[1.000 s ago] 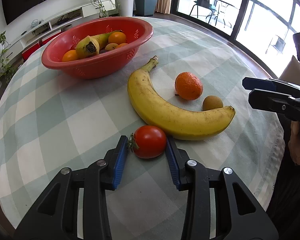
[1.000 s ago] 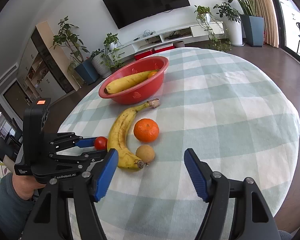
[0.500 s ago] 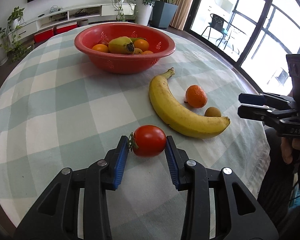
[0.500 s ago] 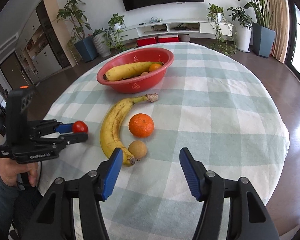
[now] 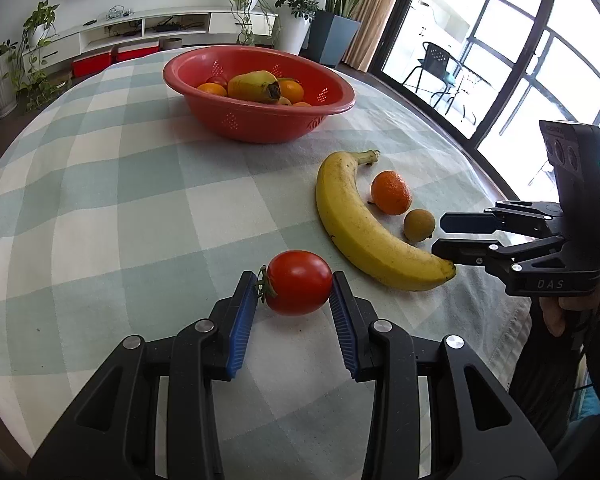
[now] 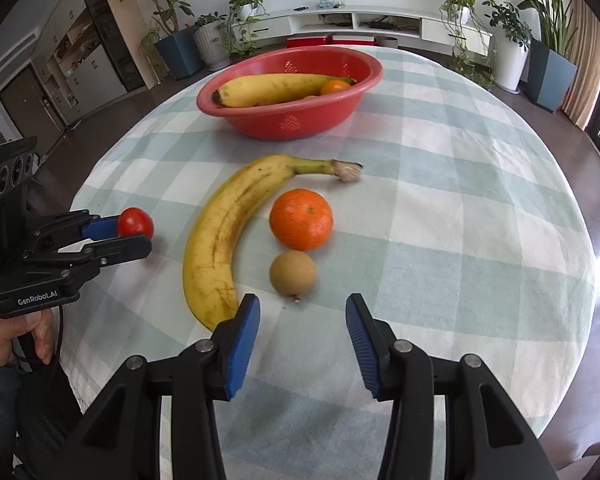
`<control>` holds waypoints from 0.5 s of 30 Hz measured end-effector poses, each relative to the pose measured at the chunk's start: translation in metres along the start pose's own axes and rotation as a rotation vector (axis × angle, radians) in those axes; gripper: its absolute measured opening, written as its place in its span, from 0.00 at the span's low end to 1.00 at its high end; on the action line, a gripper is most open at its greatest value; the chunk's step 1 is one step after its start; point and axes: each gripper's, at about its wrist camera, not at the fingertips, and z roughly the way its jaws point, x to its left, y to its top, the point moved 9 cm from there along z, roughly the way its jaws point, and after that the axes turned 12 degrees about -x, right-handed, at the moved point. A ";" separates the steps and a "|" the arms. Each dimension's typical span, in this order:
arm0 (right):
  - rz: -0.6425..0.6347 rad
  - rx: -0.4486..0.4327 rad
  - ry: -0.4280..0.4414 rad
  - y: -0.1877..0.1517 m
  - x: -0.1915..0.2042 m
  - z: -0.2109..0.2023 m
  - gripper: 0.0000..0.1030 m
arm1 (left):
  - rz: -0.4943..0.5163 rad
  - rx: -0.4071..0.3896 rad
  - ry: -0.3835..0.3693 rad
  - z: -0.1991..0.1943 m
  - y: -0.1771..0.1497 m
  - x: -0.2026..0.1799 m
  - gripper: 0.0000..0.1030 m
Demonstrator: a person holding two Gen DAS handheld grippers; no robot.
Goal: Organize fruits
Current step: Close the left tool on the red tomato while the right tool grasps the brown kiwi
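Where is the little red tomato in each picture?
Left wrist view: the tomato sits low in the middle, pinched between the left tongs.
Right wrist view: the tomato is at the far left, between the same tongs.
Shared landmark: the red bowl near the top of both.

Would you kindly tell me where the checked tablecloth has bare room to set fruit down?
Free: the cloth left of the red plastic basket and yellow banana, and right of the orange mandarin. Crowded: the banana, mandarin and small brown fruit cluster.
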 end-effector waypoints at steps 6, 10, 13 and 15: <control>0.001 0.005 -0.004 0.005 0.003 0.017 0.48 | 0.000 0.002 0.003 0.000 -0.001 0.001 0.34; -0.015 -0.002 -0.024 0.004 0.003 0.021 0.48 | 0.001 0.002 0.007 0.001 -0.001 0.001 0.34; -0.020 -0.014 -0.033 0.004 0.001 0.021 0.40 | 0.006 0.007 0.007 0.004 -0.002 -0.001 0.34; -0.018 -0.020 -0.037 0.005 -0.001 0.021 0.33 | 0.013 0.007 0.007 0.004 -0.002 -0.002 0.34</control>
